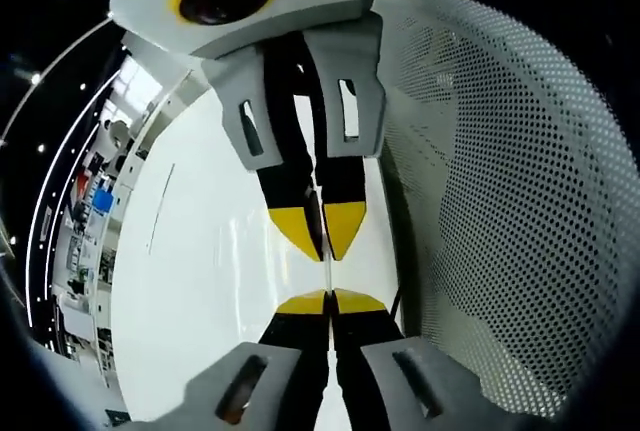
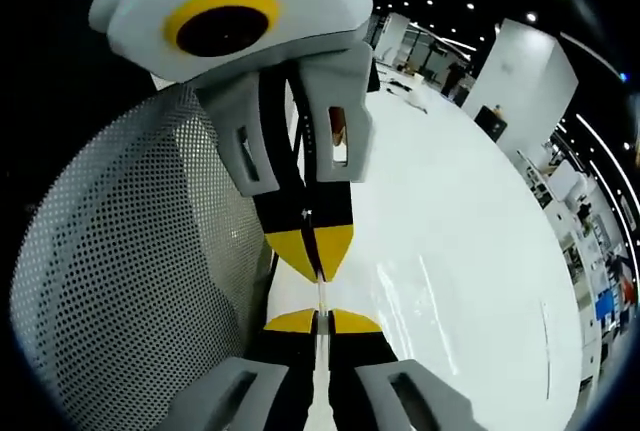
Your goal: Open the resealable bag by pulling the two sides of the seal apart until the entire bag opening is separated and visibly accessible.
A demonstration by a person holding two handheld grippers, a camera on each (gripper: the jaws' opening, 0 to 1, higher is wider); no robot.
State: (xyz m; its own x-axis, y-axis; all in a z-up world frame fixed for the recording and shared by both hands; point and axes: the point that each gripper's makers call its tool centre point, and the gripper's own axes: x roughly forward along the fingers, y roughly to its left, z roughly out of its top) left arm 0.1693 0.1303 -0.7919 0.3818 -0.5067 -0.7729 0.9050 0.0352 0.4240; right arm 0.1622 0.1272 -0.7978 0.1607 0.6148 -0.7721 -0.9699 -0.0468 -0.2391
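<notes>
The resealable bag (image 1: 327,273) shows as a thin clear film seen edge-on, stretched in the short gap between two pairs of yellow tips. In the left gripper view my left gripper (image 1: 328,303) rises from the bottom, shut on the film. My right gripper (image 1: 322,236) comes down from the top facing it, jaws pressed together on the same film. The right gripper view mirrors this: right gripper (image 2: 318,321) below, left gripper (image 2: 318,251) above, the bag (image 2: 320,291) a bright line between them. The rest of the bag is hidden or too thin to make out.
A white perforated panel (image 1: 500,201) curves close beside the grippers, also seen as the perforated panel (image 2: 130,251) in the right gripper view. A glossy white table (image 2: 450,251) lies under them. Shelves and desks (image 1: 90,201) stand far off.
</notes>
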